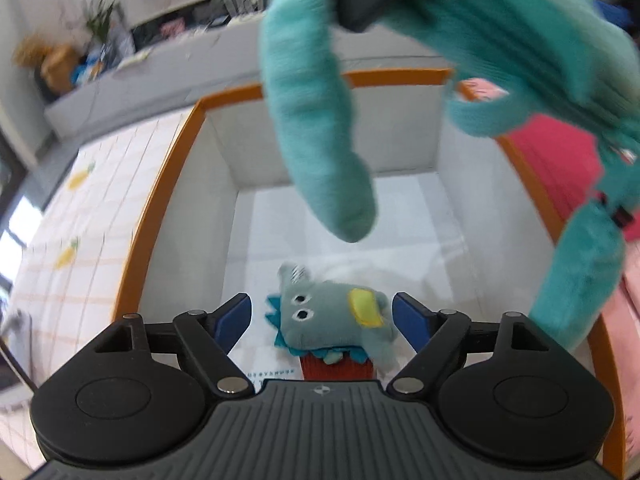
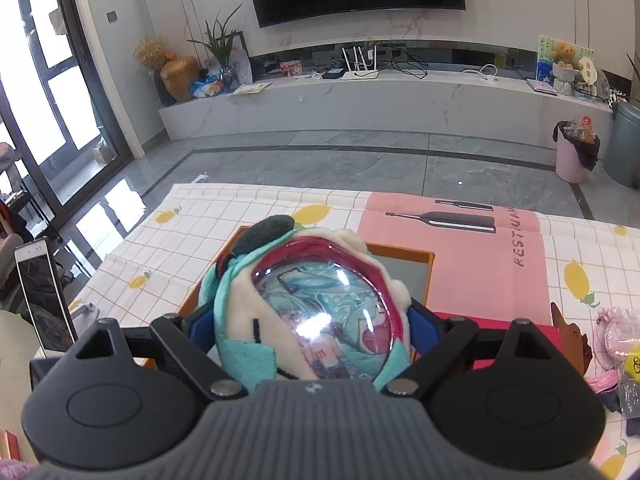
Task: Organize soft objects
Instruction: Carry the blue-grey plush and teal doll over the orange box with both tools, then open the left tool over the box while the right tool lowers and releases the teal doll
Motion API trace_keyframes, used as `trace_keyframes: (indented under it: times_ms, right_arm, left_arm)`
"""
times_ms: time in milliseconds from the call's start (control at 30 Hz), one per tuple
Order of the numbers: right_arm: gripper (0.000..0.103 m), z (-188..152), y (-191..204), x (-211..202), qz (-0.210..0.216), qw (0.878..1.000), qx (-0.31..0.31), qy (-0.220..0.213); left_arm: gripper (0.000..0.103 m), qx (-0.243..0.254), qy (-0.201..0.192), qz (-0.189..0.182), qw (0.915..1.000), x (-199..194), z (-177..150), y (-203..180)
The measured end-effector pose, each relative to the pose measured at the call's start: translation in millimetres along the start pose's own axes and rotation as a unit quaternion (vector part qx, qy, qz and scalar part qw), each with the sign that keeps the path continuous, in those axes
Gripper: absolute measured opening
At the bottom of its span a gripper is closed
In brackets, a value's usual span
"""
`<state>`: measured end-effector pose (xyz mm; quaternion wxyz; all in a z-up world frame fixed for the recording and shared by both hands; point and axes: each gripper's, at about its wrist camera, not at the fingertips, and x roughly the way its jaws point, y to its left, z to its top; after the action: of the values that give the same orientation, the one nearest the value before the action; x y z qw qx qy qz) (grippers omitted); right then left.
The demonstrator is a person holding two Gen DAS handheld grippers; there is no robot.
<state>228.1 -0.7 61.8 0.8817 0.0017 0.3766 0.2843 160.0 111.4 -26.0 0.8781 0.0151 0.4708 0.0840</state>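
1. The teal plush toy (image 1: 500, 60) fills the top and right of the left wrist view, blurred and cut off by the frame; a dark part at its top is too cropped to identify; one long limb hangs down over the box.
2. From the right wrist view the same teal plush toy (image 2: 316, 308) hides most of the box behind it; its clear domed front glares, so the print beneath is hard to read.
3. The orange-rimmed box (image 1: 160, 184) with white walls stands on the table (image 2: 192, 240), which wears a checked lemon-print cloth; a pink placemat (image 2: 480, 264) lies just beside the box toward the table's far right edge.
4. Inside the box, on its floor by the near wall, lies the small grey-green plush (image 1: 332, 316), partly cut off by the gripper body.
5. The left gripper (image 1: 322, 316) has its fingers spread apart on either side of the small plush, not touching it; the right gripper (image 2: 312, 328) has its fingers clamped on the teal plush toy, held above the box.
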Motion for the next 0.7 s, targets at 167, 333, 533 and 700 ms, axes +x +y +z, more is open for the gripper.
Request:
trace_keyframes:
  times_ms: [167, 333, 533, 700]
  right_arm:
    - [0.089, 7.1, -9.4, -8.7, 0.006, 1.000, 0.022, -0.008]
    - [0.089, 18.5, -12.8, -16.0, 0.017, 0.999, 0.035, -0.018]
    - [0.089, 17.4, -4.9, -4.9, 0.023, 1.000, 0.017, -0.008]
    - [0.089, -0.9, 3.4, 22.6, 0.020, 0.999, -0.022, 0.037]
  left_arm:
    - [0.094, 0.052, -0.043, 0.002, 0.9977, -15.0, -8.6, -13.1]
    - [0.094, 0.041, -0.064, -0.010, 0.9970, -19.3, -3.2, -9.9]
    - [0.094, -0.020, -0.087, -0.015, 0.9959, -29.3, 6.3, 27.3]
    - [0.094, -0.069, -0.101, 0.002, 0.9925, -40.0, 11.4, 53.7]
